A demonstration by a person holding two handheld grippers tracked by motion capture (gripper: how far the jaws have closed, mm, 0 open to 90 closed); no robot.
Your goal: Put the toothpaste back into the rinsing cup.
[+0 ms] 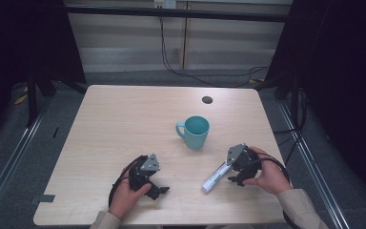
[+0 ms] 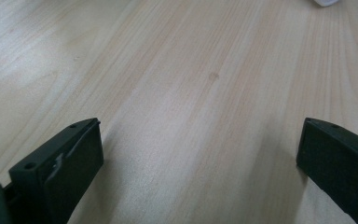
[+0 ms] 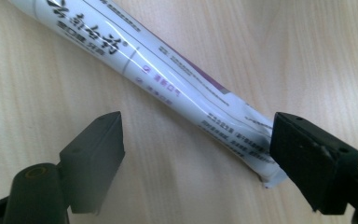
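Observation:
A white toothpaste tube (image 1: 215,177) with printed text lies flat on the light wooden table (image 1: 119,119), right of centre near the front. In the right gripper view the tube (image 3: 168,74) runs diagonally, and its crimped tail end sits between the two jaws, close against the right one. The left jaw stands well apart from the tube. My right gripper (image 1: 233,174) (image 3: 196,135) is open around that tail. My left gripper (image 1: 159,191) (image 2: 200,135) rests open over bare wood at the front left, nothing between its jaws. A teal mug (image 1: 194,131) stands upright mid-table, handle to the left.
A small dark round disc (image 1: 207,99) is set in the table toward the back. Black cables (image 1: 171,67) hang and trail on the floor behind the table. Dark frame posts (image 1: 31,86) flank both sides. A white edge (image 2: 325,2) shows at the top of the left gripper view.

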